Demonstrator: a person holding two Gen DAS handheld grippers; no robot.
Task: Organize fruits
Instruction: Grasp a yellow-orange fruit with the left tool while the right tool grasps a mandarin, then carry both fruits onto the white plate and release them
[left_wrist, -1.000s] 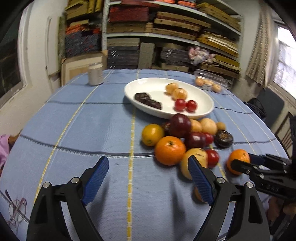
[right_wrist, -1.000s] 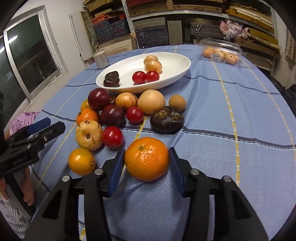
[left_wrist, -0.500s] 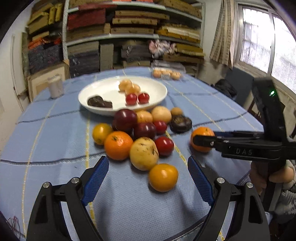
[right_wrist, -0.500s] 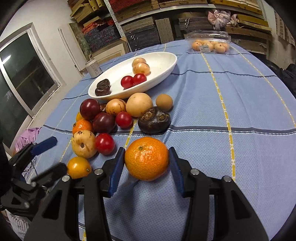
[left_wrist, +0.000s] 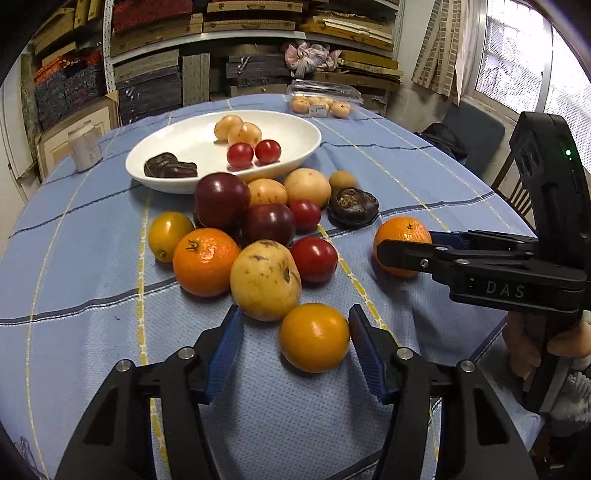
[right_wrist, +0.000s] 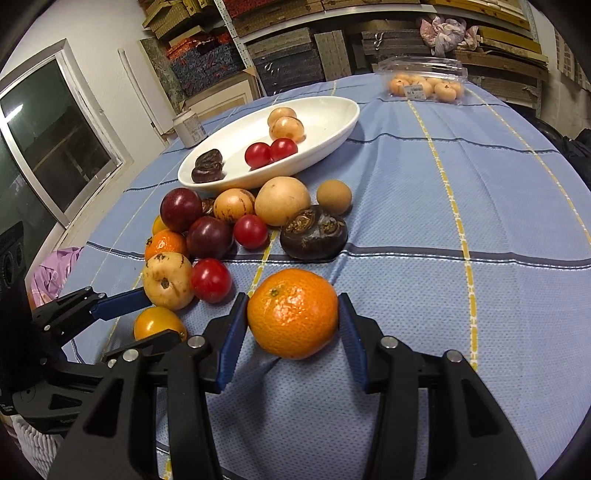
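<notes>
The right gripper (right_wrist: 292, 328) has its jaws clamped on a mandarin (right_wrist: 293, 313) at the near right of the fruit pile, both blue pads pressed against its sides; whether it sits on the cloth or is lifted just clear, I cannot tell. The left gripper (left_wrist: 295, 349) has its jaws closing around a yellow-orange tomato (left_wrist: 314, 337) at the near edge of the bench (left_wrist: 74, 240). In the left wrist view its right pad is at the skin while the left pad stands off with a clear gap, so the fruit is between the jaws but not yet gripped.

The rest of the loose fruit lies in a heap between the grippers and the white dish (right_wrist: 332, 122) at the far side, which already holds two cherry tomatoes, two pale fruits and two dark pieces in separate pairs.

The main risk sits with the left jaws. Closing from one side only, they could push the smooth, round tomato sideways so it rolls toward the bench edge, or nudge the speckled pear (left_wrist: 265, 279) just beyond it and set the pile shifting. Too firm a squeeze could split the thin skin. On the right, the mandarin is held low across its middle; if the pads ride on its curve it may slip out on the lift. The two grippers are also close together, so carrying both to the dish at once could make them collide.
</notes>
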